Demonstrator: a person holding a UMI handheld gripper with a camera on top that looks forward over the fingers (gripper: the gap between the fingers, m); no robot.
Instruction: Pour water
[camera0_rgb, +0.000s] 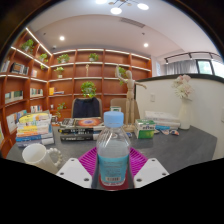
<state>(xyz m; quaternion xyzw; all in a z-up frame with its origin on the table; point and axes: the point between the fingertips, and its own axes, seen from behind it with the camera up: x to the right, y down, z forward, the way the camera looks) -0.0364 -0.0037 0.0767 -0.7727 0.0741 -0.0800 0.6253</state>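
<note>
Ready to pour
The gripper (113, 165) pinches the water bottle (113, 152) above the table's (185, 150) near edge; tipping fast could miss the white cup (36, 154).

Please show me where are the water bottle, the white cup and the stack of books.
water bottle (113, 155), gripper view, on its label.
white cup (35, 154), gripper view, on its rim.
stack of books (34, 128), gripper view, on the top book.

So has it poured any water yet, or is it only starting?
Only starting, it seems. Done: the water bottle stands upright between the gripper fingers, which look closed on its sides. In hand: the hold on the bottle, its blue cap still on. Left: uncapping, tilting and pouring, probably into the white cup on the table beside it. No water is flowing.
</note>
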